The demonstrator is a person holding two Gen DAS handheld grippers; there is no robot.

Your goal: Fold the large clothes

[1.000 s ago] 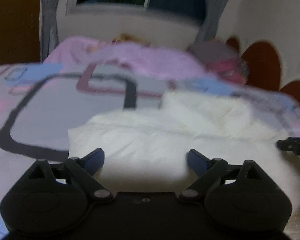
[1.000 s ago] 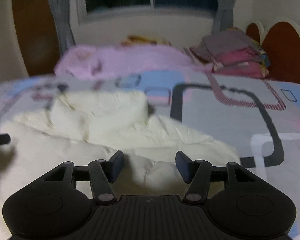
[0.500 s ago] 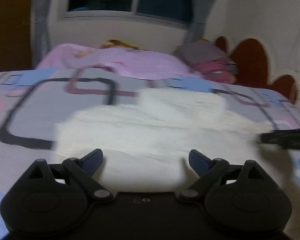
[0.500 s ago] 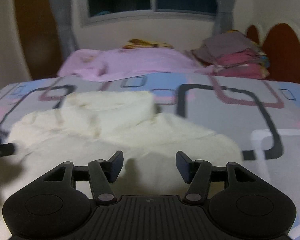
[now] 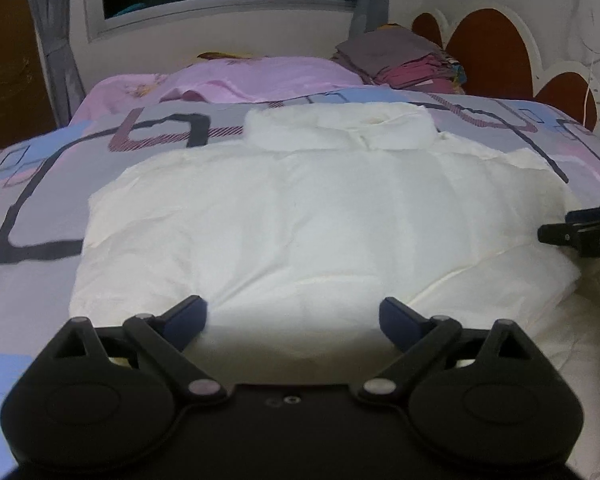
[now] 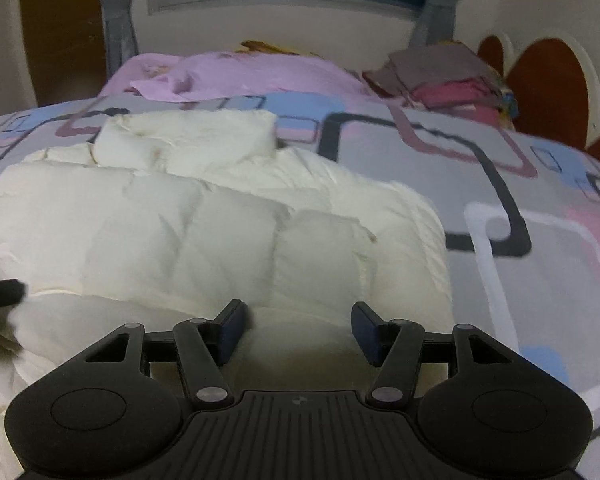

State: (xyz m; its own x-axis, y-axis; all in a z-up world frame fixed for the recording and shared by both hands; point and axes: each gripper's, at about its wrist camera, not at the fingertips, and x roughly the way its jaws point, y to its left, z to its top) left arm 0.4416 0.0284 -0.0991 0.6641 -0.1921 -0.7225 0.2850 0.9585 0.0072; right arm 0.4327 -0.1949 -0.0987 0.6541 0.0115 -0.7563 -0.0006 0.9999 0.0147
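A white puffy jacket [image 5: 312, 216] lies on the bed, collar at the far end, sides folded in. It also shows in the right wrist view [image 6: 204, 232]. My left gripper [image 5: 294, 316] is open and empty just above the jacket's near edge. My right gripper [image 6: 298, 330] is open and empty over the jacket's near right part. The right gripper's tip shows at the right edge of the left wrist view [image 5: 580, 234]. The left gripper's tip shows at the left edge of the right wrist view [image 6: 0, 292].
The bed cover [image 5: 52, 200] is grey with pink, blue and black rectangles. A pink blanket [image 5: 228, 80] lies at the far end. A stack of folded clothes [image 5: 404, 56] sits by the brown headboard [image 5: 484, 56]. A window with curtains is behind.
Both grippers have swung toward the jacket's middle and moved closer over its near edge. The jacket now looks flatter and squarer. Both stayed open.
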